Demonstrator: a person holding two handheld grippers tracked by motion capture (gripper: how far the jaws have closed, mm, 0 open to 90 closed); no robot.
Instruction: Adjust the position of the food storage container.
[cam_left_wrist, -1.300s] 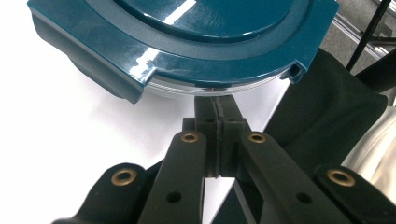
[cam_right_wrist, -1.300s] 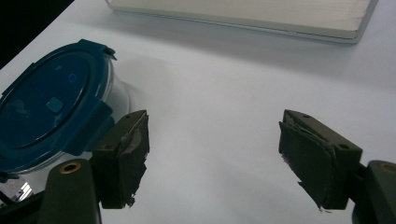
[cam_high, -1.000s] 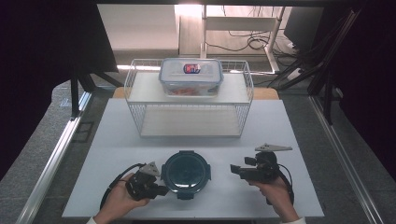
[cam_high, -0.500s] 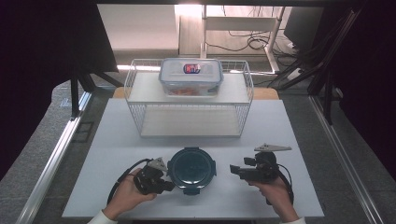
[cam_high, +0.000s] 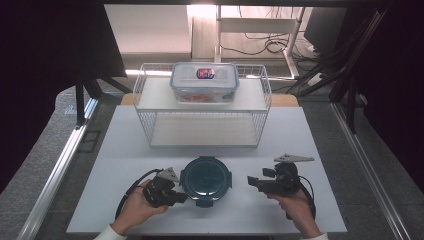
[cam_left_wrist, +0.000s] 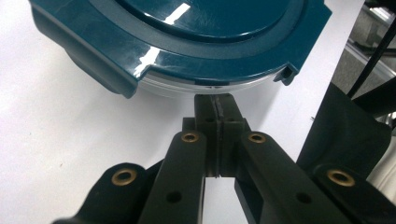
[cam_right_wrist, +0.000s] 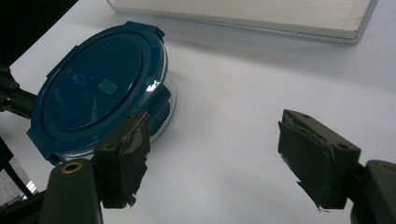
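Up front, lidded round container (cam_high: 206, 174), left tongs (cam_high: 181, 198) closed at its rim, right tongs (cam_high: 251, 182) open

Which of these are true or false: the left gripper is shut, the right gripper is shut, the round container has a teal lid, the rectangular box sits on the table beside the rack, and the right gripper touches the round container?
1. The left gripper is shut. True; its tips meet at the edge of the round container.
2. The right gripper is shut. False; its jaws stand apart with nothing between them.
3. The round container has a teal lid. True.
4. The rectangular box sits on the table. False; it sits on top of the wire rack.
5. The right gripper touches the round container. False; a gap separates them.
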